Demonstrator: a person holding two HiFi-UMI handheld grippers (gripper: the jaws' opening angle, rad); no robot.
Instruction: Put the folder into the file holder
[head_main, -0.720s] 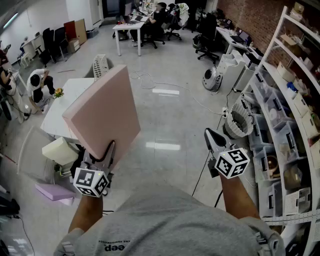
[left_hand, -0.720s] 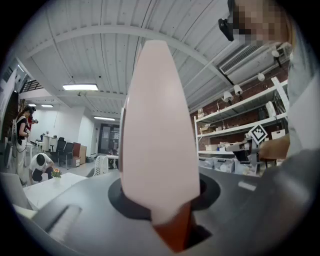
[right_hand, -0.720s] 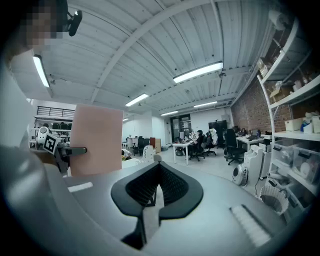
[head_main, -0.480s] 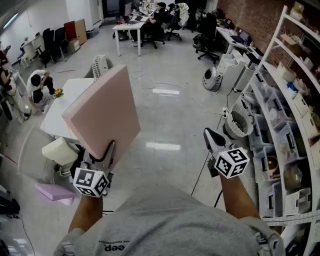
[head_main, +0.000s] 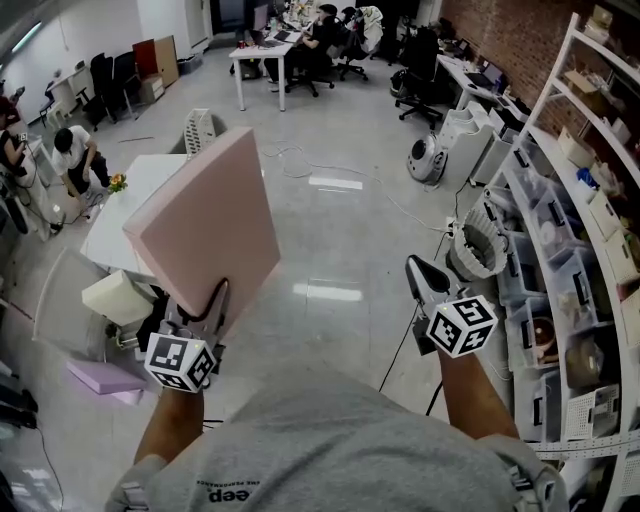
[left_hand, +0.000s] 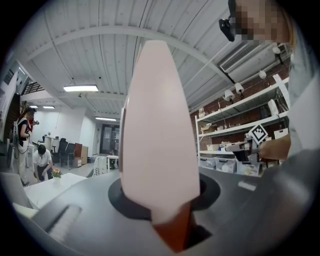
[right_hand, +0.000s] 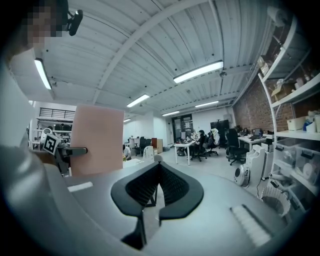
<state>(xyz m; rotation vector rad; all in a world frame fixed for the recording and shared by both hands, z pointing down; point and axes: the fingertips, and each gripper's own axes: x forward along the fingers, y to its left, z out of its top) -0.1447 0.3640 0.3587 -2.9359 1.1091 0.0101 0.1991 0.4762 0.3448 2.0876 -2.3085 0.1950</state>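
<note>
Two grippers are up: the left gripper (head_main: 212, 302) pinches the lower edge of a flat pink rectangular folder (head_main: 205, 225), its jaws partly spread around the folder's thickness. The folder stands tilted in the air, in front of a white table (head_main: 130, 200) at the left. Well apart to the right, the right gripper (head_main: 418, 272) has its jaws pressed together on nothing. A grey shirt (head_main: 330, 440) shows only the letters "eep".

Grey T-shirt (head_main: 330, 440); white marker cubes (head_main: 182, 362) (head_main: 462, 325) printed with black squares.
</note>
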